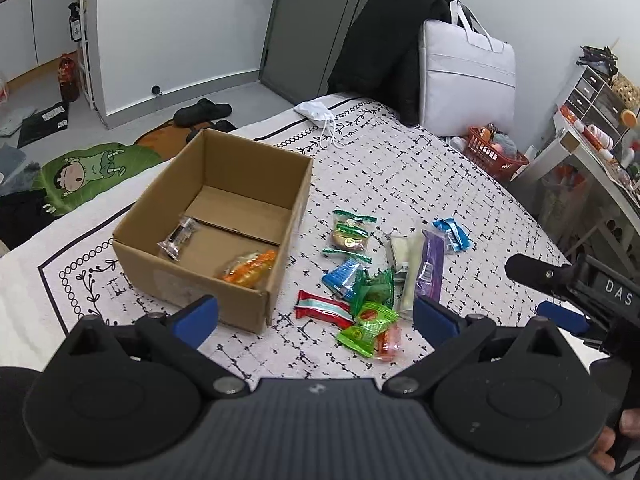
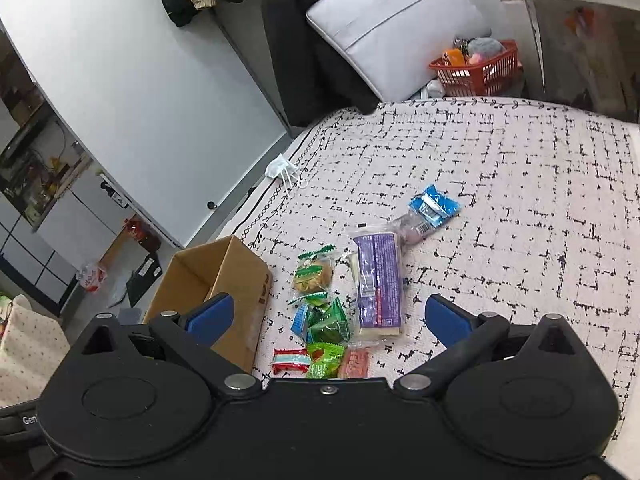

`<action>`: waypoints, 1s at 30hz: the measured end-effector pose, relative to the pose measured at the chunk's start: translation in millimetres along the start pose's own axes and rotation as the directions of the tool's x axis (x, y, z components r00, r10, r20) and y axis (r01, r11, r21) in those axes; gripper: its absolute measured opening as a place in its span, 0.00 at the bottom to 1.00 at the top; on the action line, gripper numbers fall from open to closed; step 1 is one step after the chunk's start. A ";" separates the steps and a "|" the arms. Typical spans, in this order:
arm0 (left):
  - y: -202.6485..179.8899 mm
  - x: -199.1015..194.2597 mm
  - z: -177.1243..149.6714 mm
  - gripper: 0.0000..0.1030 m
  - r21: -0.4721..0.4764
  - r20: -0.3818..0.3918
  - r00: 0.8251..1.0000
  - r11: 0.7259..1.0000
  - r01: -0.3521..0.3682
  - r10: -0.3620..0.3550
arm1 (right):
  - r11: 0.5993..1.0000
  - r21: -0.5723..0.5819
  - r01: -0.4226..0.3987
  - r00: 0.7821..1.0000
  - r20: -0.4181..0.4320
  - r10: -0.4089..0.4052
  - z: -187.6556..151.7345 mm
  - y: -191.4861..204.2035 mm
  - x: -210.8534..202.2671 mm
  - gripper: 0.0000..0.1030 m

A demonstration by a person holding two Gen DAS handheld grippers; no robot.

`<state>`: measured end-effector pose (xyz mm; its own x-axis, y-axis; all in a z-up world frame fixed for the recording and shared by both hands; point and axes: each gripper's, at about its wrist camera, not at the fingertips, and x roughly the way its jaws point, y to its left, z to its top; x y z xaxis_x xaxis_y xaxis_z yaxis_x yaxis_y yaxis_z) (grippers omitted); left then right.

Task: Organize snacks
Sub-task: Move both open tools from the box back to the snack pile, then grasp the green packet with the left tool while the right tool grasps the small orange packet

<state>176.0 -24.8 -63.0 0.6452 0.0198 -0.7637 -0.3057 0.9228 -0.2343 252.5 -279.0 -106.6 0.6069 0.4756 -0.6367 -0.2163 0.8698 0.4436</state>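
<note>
An open cardboard box (image 1: 256, 296) sits on a patterned bedspread (image 1: 420, 168); inside lie a clear dark snack packet (image 1: 179, 237) and an orange packet (image 1: 250, 268). To its right lies a pile of snacks: a green-trimmed cake (image 1: 351, 235), a purple bar (image 1: 430, 266), a blue packet (image 1: 452, 233), a red-and-white candy (image 1: 324, 309), green packets (image 1: 370, 324). My left gripper (image 1: 316, 312) is open and empty above the near edge of the pile. My right gripper (image 2: 328, 316) is open and empty over the pile, with the purple bar (image 2: 378, 284) and the box (image 2: 240, 280) in its view.
A white face mask (image 1: 316, 114) lies at the far bed edge. A grey laptop bag (image 1: 466, 76) and black coat (image 1: 384, 36) stand behind the bed. A red basket (image 1: 496, 154) and a cluttered shelf (image 1: 592, 136) are at the right. Slippers and a rug lie on the floor at left.
</note>
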 end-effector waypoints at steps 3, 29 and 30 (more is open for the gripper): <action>-6.7 4.6 -1.9 1.00 -0.011 -0.020 1.000 1.000 0.013 -0.013 | 1.000 0.006 0.008 1.000 -0.010 -0.008 -0.2 -3.1 1.1 1.00; -38.0 88.8 -19.2 0.60 -0.017 -0.118 0.986 0.993 0.116 -0.117 | 0.958 0.286 0.008 0.973 -0.224 0.058 -22.7 -43.4 55.7 0.42; -38.6 92.7 -20.0 0.60 -0.016 -0.124 0.985 0.993 0.118 -0.119 | 0.958 0.288 0.012 0.972 -0.229 0.057 -23.0 -43.9 57.6 0.41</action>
<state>233.6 -66.3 -136.8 0.5849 -0.1378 -0.7993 -0.2387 0.9126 -0.3320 279.4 -286.7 -177.3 0.4024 0.5417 -0.7380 0.0203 0.8007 0.5988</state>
